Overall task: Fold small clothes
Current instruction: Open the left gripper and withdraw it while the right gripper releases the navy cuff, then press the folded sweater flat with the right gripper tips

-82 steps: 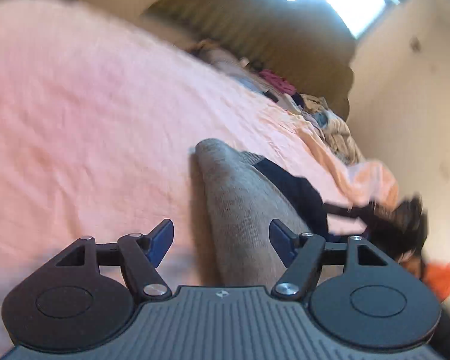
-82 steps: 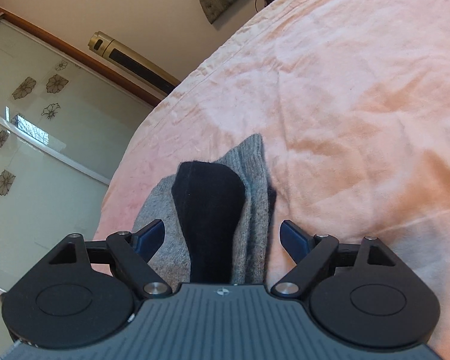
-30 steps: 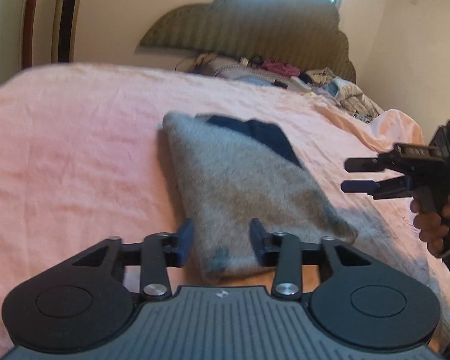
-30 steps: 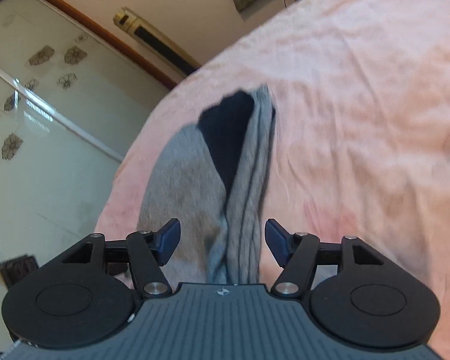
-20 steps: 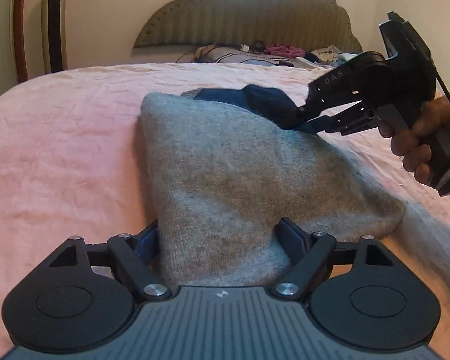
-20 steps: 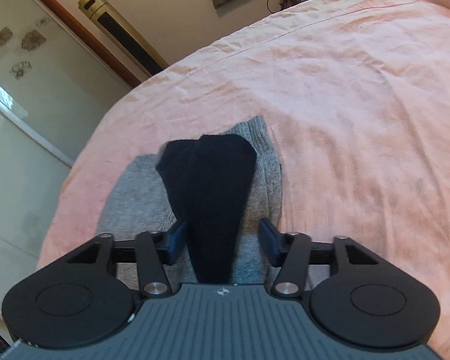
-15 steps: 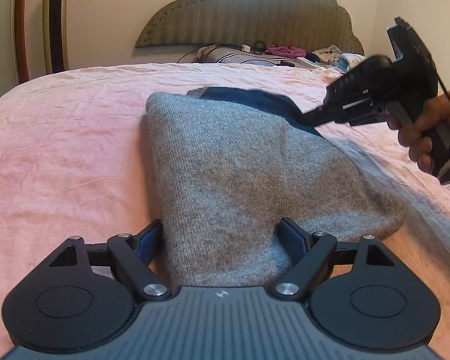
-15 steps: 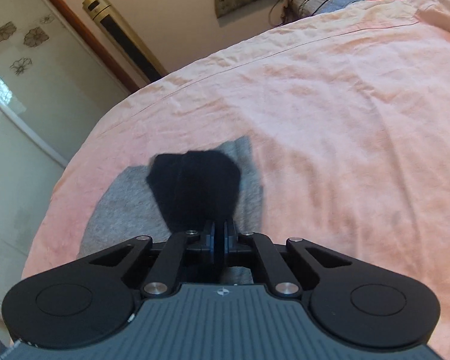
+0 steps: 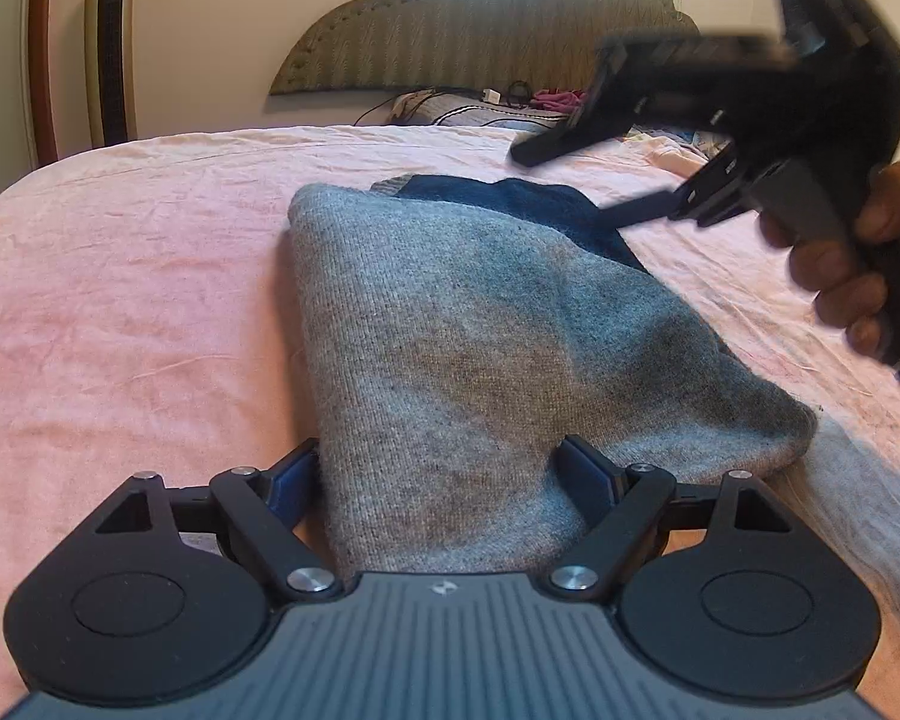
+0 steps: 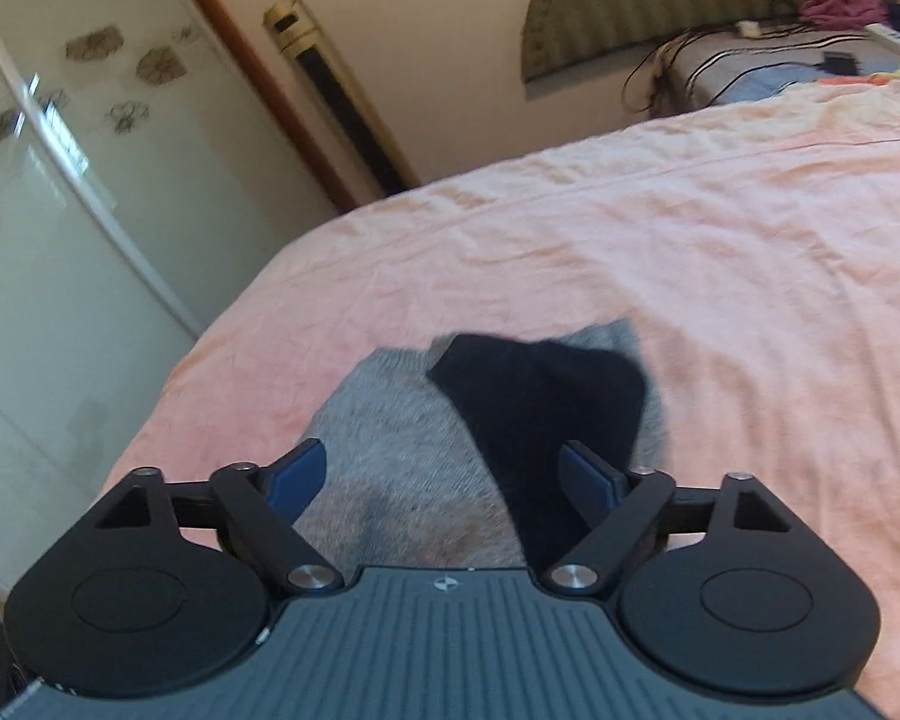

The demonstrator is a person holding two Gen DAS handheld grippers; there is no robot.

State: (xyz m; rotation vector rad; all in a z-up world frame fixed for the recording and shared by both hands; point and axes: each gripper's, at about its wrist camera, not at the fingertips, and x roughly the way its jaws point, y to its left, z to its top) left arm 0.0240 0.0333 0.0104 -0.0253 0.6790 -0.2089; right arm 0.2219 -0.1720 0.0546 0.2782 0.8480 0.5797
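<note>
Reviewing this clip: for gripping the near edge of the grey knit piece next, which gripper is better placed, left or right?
Left, probably. The left gripper sits low with open jaws straddling the near edge of the grey knit piece. The right gripper hangs above the far end by the dark garment, its jaws opening with nothing between them.

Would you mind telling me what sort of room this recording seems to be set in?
Most likely a bedroom: the grey garment lies on a bed with a pink sheet, a scalloped padded headboard stands against the wall, and loose clothes are piled beneath it.
</note>
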